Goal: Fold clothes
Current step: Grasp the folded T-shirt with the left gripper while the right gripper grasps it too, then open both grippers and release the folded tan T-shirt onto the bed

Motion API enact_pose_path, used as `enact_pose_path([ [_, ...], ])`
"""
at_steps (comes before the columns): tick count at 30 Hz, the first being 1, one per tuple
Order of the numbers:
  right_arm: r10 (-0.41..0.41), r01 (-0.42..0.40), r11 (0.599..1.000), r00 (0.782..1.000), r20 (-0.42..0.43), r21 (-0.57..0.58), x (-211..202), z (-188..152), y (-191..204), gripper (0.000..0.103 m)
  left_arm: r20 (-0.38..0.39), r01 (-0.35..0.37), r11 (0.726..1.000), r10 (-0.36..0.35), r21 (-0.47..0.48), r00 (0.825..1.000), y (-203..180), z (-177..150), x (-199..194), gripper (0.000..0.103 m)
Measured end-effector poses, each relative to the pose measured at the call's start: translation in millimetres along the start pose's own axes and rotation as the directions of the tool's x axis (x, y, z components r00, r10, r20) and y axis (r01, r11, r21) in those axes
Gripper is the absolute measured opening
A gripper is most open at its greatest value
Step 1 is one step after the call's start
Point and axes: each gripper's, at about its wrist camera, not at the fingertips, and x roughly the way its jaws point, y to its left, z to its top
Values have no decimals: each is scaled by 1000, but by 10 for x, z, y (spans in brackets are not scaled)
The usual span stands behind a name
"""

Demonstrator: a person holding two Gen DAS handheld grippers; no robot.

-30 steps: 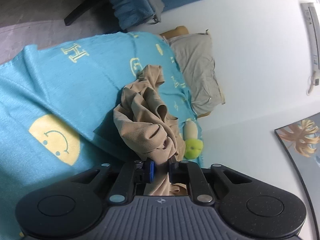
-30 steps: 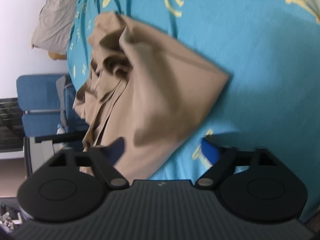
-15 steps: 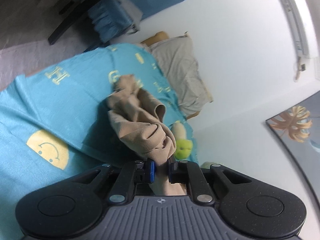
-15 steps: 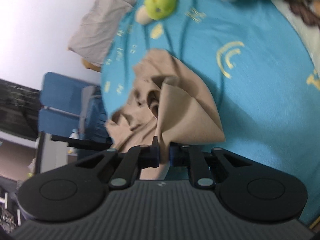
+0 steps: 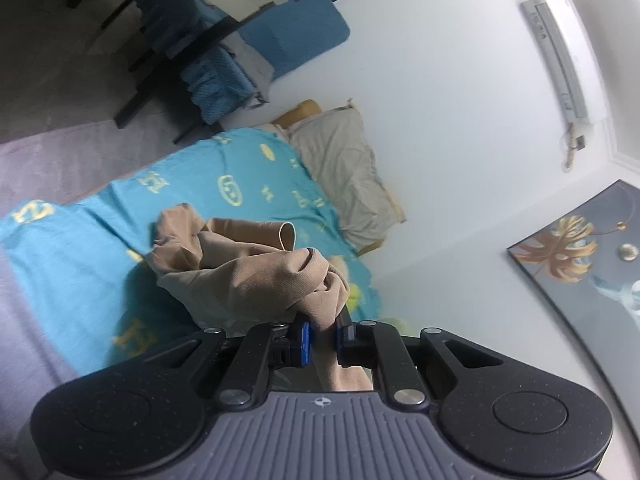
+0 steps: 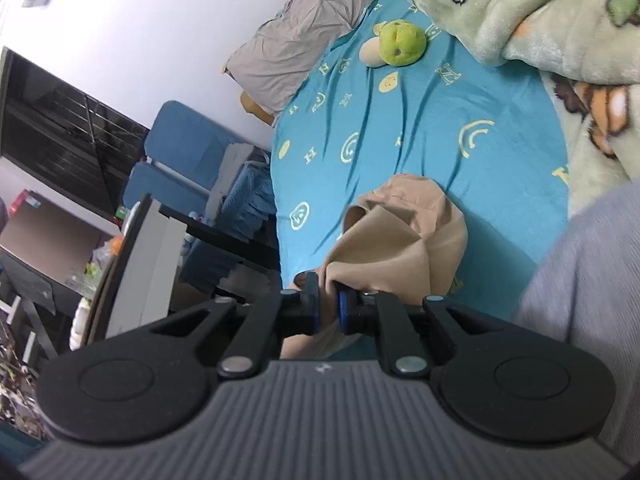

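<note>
A tan garment [image 5: 248, 276] hangs bunched above the blue patterned bed sheet [image 5: 224, 184]. My left gripper [image 5: 323, 336] is shut on one gathered end of it. In the right wrist view the same tan garment [image 6: 400, 236] hangs in folds, and my right gripper [image 6: 328, 308] is shut on another part of it. Both grippers hold it lifted off the bed sheet [image 6: 400, 112].
A grey pillow [image 5: 344, 172] lies at the head of the bed by the white wall. A green plush toy [image 6: 400, 42] and a pale green blanket [image 6: 560, 12] lie on the bed. A blue chair [image 6: 180, 160] and dark table stand beside the bed.
My right gripper closed on the tan garment. Both grippers rose, lifting the garment off the sheet, and the bed now looks farther away.
</note>
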Motion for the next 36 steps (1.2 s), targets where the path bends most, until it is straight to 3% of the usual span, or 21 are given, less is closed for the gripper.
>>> enact_pose_path([
  [6, -26, 26, 1000, 999, -28, -9, 404, 195, 80, 12, 1, -71, 997, 71, -14, 997, 73, 207, 375, 14],
  [13, -106, 101, 994, 991, -88, -51, 1419, 608, 230, 12, -17, -183, 983, 183, 1, 983, 290, 704, 1458, 15],
  [20, -174, 162, 983, 971, -163, -83, 2489, 845, 49, 14, -45, -269, 951, 279, 154, 959, 698, 899, 2492, 16],
  [25, -208, 191, 977, 958, -198, -98, 2798, 800, -64, 15, -88, -321, 926, 343, 197, 935, 1059, 848, 2883, 16],
  [28, -233, 214, 970, 950, -208, -111, 2877, 801, -70, 16, -87, -320, 922, 345, 219, 934, 1084, 834, 2971, 19],
  [29, -239, 217, 969, 947, -215, -121, 2891, 801, -68, 18, -90, -313, 923, 340, 225, 936, 1080, 832, 2981, 26],
  [31, -216, 187, 972, 951, -222, -144, 2882, 801, -33, 35, -89, -300, 913, 335, 275, 938, 1018, 814, 2974, 35],
  [33, -150, 116, 980, 965, -216, -162, 2810, 773, 44, 89, -81, -292, 893, 338, 342, 938, 906, 777, 2944, 54],
  [34, -111, 75, 983, 971, -212, -170, 2767, 754, 87, 94, -75, -288, 879, 340, 380, 937, 834, 753, 2925, 58],
  [36, -92, 44, 972, 975, -202, -232, 2677, 704, 192, 91, -38, -288, 834, 345, 471, 938, 690, 670, 2886, 68],
])
